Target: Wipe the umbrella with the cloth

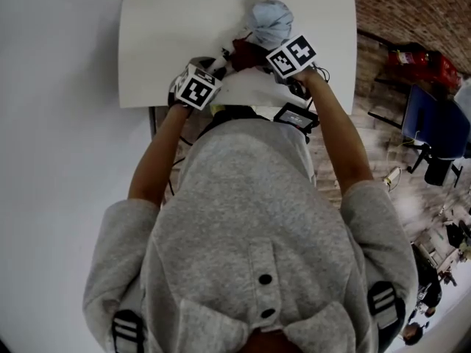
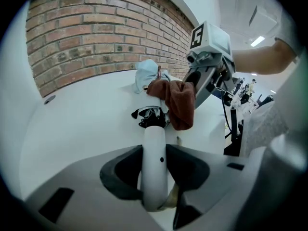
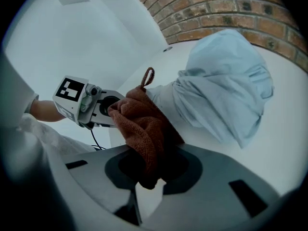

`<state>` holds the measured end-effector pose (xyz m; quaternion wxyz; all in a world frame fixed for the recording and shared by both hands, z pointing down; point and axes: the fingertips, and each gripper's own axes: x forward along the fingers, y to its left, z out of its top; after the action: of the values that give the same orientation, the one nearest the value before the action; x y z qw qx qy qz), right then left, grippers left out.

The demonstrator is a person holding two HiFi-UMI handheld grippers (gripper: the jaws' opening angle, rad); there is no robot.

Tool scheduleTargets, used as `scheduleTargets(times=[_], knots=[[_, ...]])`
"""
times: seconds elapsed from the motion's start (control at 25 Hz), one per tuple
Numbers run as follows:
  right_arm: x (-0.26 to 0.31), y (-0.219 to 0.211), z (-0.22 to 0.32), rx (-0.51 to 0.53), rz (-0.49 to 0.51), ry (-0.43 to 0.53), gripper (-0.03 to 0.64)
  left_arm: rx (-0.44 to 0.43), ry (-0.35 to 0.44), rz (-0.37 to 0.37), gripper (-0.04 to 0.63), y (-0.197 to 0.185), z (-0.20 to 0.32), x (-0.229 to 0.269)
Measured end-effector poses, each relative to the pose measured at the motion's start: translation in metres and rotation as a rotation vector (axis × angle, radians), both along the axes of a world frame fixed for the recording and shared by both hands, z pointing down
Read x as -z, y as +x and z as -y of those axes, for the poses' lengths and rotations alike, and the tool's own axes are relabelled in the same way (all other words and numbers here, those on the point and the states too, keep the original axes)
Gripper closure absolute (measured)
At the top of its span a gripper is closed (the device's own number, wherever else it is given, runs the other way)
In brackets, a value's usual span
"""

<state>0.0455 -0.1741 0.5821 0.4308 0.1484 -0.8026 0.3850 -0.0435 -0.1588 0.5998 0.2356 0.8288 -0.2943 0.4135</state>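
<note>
At counter (image 1: 169,35) near edge: left gripper (image 2: 154,177) fingers are clamped on the umbrella (image 2: 155,148) by its white handle, probably to stop it rolling or sliding. Right gripper (image 3: 154,170) fingers are clamped on the brown cloth (image 3: 144,129), bunched against the umbrella just below the pale-blue canopy, presumably positioned to wipe. No readable brand or text, only square markers on the gripper cubes.

No words, numbers or brands can be read anywhere, only patterned square markers (image 1: 197,89).
</note>
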Motion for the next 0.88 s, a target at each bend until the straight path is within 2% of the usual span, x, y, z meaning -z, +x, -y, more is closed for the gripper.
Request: scheduleTargets(times=[0.32, 0.88], knots=[[-0.009, 0.031, 0.031, -0.063, -0.108, 0.082, 0.538, -0.001, -0.007, -0.002, 0.442, -0.002, 0.001, -0.001], [-0.01, 0.067, 0.062, -0.156, -0.205, 0.176, 0.537, 0.027, -0.009, 0.001, 0.443, -0.004, 0.0, -0.002]])
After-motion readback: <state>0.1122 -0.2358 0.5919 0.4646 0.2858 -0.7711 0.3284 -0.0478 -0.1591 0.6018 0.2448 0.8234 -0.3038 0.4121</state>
